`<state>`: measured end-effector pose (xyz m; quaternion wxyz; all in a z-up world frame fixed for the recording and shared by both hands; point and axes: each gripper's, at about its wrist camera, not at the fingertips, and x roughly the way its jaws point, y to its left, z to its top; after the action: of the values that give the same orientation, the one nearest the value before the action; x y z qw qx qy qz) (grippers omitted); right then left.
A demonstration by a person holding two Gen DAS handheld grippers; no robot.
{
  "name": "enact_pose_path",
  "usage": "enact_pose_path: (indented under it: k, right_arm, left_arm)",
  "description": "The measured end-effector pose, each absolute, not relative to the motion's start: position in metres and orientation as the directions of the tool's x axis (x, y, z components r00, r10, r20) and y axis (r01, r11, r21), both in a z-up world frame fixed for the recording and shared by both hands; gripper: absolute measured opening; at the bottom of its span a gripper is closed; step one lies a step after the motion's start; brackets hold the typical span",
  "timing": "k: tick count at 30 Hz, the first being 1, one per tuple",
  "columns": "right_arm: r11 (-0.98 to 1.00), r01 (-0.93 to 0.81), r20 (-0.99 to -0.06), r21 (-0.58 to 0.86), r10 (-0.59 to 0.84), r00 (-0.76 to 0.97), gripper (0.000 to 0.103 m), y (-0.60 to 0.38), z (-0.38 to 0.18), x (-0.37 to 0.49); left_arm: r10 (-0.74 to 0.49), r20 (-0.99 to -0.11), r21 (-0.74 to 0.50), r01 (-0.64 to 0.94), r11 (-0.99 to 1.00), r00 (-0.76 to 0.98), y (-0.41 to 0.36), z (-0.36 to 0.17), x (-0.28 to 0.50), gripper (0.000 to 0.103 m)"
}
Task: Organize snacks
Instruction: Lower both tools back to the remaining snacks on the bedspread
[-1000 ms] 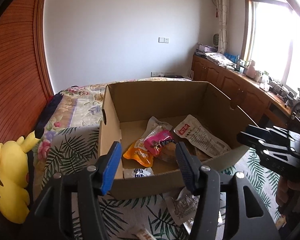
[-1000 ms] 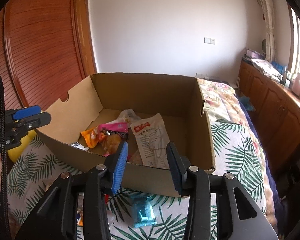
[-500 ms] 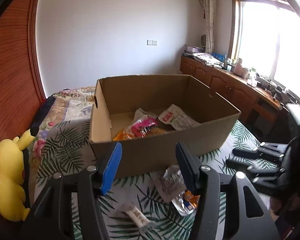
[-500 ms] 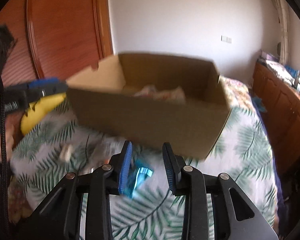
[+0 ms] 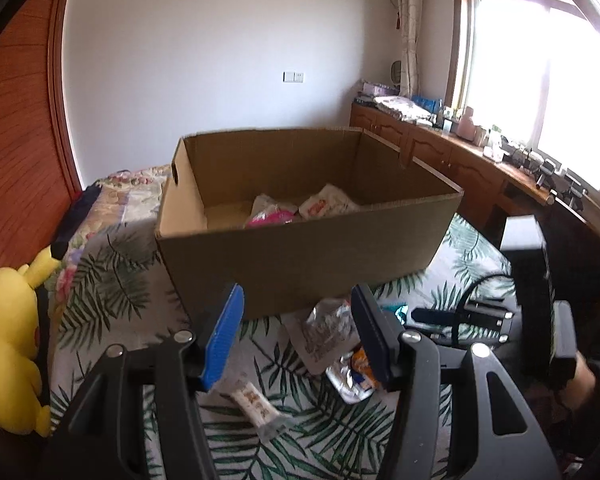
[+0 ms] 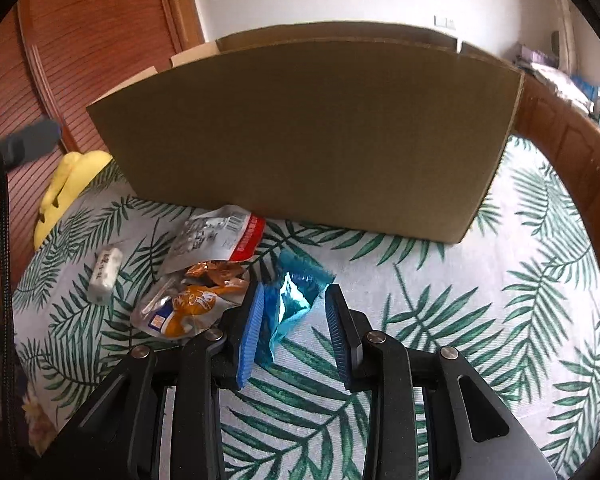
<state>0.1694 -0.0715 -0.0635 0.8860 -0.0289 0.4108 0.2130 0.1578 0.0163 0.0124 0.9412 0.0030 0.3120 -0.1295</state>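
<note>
Right gripper [image 6: 294, 322] straddles blue packet [image 6: 290, 304], jaws apart; left gripper [image 5: 296, 330] gapes empty.

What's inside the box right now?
In the box: a pink packet and a white packet. The near wall hides the rest of the floor.

Black claw [image 6: 294, 320], blue pads [image 6: 252, 322]

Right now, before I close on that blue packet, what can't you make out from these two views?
- Right wrist view: the cardboard box interior, hidden behind its near wall.
- Right wrist view: whether the right gripper pads touch the blue packet; unclear.
- Left wrist view: the blue packet, mostly hidden behind the left gripper.
- Both views: packet print, too small.
</note>
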Motion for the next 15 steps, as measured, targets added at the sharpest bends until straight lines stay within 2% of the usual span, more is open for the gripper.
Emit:
enact_pose_path:
  k: [3,4,6,8,9,15]
  right_arm:
    - [0.904,-0.410,-0.753,0.124,0.354,0.554,0.031,-0.069,-0.068,0.170]
    - [0.903,-0.412,-0.754,0.120,0.353,0.554,0.024,-0.068,-0.070,0.170]
    - [0.897,-0.426,-0.751,0.121,0.363,0.551,0.017,-0.067,-0.069,0.168]
    - [0.896,-0.431,-0.746,0.108,0.360,0.560,0.015,-0.068,-0.066,0.165]
    - [0.893,-0.437,-0.743,0.106,0.364,0.562,0.006,-0.069,-0.063,0.162]
    - [0.883,-0.467,-0.674,0.051,0.375,0.636,0.003,-0.081,-0.024,0.133]
  left_arm:
    - [-0.238,-0.607,-0.077,0.242,0.967,0.759,0.017,0.000,0.156,0.056]
    - [-0.237,-0.614,-0.080,0.240,0.968,0.753,0.018,-0.004,0.156,0.056]
    - [-0.233,-0.624,-0.083,0.233,0.969,0.746,0.019,-0.011,0.155,0.056]
    - [-0.228,-0.636,-0.087,0.225,0.970,0.737,0.022,-0.020,0.154,0.056]
    - [-0.226,-0.641,-0.088,0.222,0.971,0.734,0.024,-0.024,0.153,0.056]
    - [-0.195,-0.677,-0.084,0.189,0.978,0.709,0.032,-0.044,0.152,0.056]
